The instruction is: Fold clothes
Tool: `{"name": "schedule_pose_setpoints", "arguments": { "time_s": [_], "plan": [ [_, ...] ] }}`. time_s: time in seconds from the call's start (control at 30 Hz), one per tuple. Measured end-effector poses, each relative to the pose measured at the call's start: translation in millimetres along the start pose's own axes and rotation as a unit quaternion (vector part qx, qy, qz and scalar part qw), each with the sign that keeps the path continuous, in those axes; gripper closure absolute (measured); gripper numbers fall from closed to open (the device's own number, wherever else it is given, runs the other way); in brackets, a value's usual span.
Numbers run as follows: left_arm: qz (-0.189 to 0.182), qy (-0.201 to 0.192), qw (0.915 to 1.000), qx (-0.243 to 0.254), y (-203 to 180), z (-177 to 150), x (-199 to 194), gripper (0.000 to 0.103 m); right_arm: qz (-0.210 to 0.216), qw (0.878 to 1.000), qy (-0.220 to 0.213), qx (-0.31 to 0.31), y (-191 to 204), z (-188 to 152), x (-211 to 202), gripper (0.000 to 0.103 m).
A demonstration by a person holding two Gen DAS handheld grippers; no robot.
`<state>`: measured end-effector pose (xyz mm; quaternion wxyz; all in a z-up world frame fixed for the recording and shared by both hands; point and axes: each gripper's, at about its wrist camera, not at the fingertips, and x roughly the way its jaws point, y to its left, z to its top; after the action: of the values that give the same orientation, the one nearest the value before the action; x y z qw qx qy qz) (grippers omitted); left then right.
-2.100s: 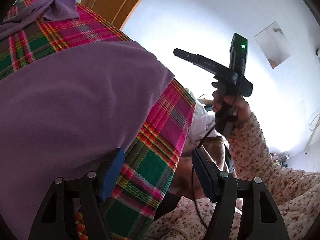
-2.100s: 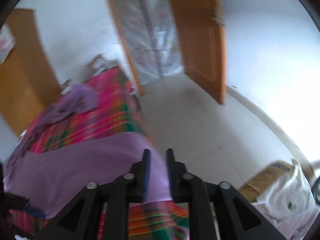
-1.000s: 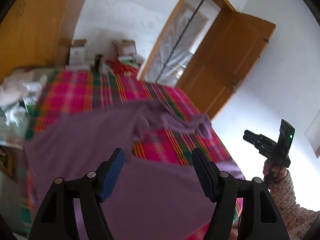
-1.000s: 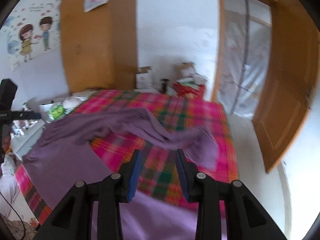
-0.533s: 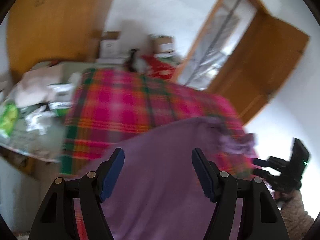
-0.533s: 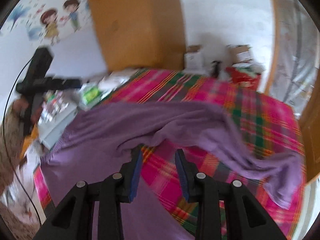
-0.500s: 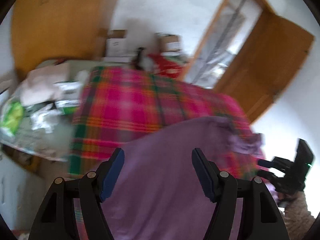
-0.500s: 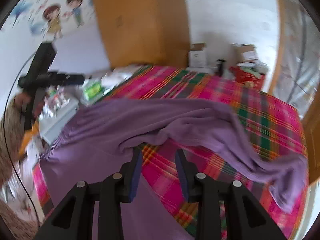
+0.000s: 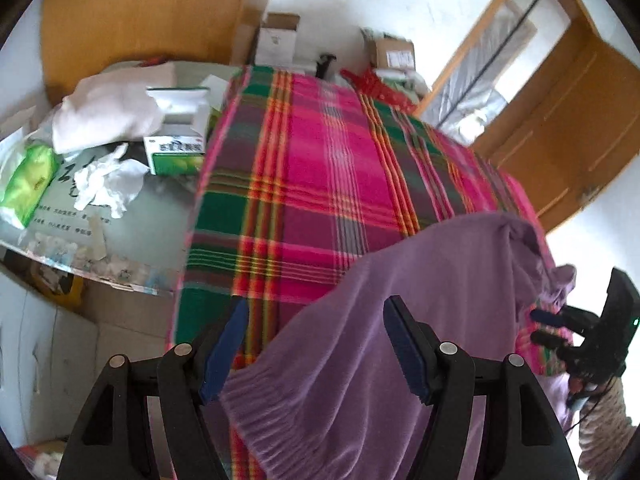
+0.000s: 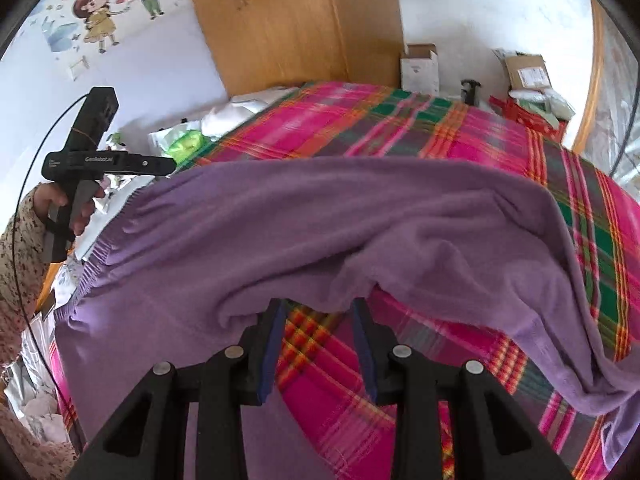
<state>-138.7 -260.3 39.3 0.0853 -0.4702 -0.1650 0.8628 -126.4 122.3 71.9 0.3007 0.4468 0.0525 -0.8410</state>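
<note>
A purple knit sweater (image 9: 420, 300) (image 10: 320, 220) lies spread over the near half of a bed with a pink-and-green plaid cover (image 9: 320, 160) (image 10: 480, 132). Its upper part is folded back in a thick roll. My left gripper (image 9: 316, 320) (image 10: 168, 165) hovers open above the ribbed hem at the sweater's left corner, pads apart and holding nothing. My right gripper (image 10: 318, 308) (image 9: 538, 325) is open, its tips at the rolled edge of the sweater. Plaid cover shows between its fingers.
A cluttered side table (image 9: 120, 220) left of the bed holds a green-and-white box (image 9: 176, 152), white cloth (image 9: 108, 112) and a green packet (image 9: 28, 180). Cardboard boxes (image 9: 276, 40) stand beyond the bed. A wooden door (image 9: 560, 120) is at right. A floral sleeve (image 10: 16, 248) shows.
Both grippers have dropped toward the bed and tilted down. The sweater's flung upper part has settled into a roll on the cover. Both jaws stand as wide as before.
</note>
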Motion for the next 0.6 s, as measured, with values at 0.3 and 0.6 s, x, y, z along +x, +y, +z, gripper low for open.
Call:
{"name": "schedule_pose_setpoints", "arguments": {
  "time_s": [0.3,0.6],
  "plan": [
    [-0.08,-0.029,0.9939,-0.07,29,-42,-59,0.031,0.078,0.994,-0.007,-0.074,71,16,11,0.068],
    [-0.164,-0.011,0.9741,-0.155,52,-63,-45,0.031,0.121,0.987,0.026,-0.103,123,3,33,0.068]
  ]
}}
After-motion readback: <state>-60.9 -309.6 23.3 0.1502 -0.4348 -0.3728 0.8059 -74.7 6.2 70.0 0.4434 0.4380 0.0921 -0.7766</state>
